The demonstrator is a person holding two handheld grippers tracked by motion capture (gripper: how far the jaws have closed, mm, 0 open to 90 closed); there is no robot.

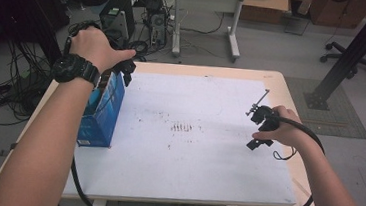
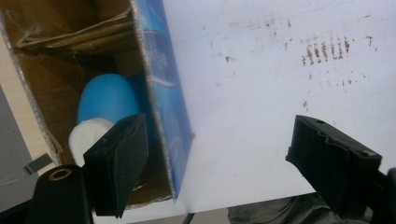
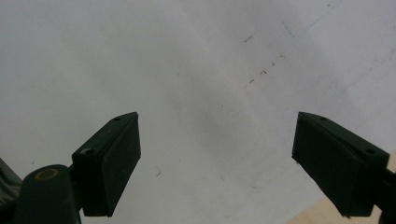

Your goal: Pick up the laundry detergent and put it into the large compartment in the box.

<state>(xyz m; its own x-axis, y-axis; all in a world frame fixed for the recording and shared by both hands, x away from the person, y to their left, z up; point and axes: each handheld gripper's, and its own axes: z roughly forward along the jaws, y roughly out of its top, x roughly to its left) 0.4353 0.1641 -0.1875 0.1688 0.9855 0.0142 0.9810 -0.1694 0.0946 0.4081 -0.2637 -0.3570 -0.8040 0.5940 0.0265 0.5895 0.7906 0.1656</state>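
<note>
Left gripper (image 2: 219, 163) — jaws wide — straddles glossy blue cardboard box (image 2: 161, 93) wall.

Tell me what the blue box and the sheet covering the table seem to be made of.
Blue box: looks like printed cardboard, glossy blue outside, raw brown with torn, creased flaps inside. Sheet: smooth, matt white, possibly paper or thin plastic, with brown scuff marks; the look leaves it open. It lies on a pale table that looks like wood.

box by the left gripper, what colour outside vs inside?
The box is blue outside, plain brown cardboard inside; best seen in the left gripper view, by the left gripper.
</note>
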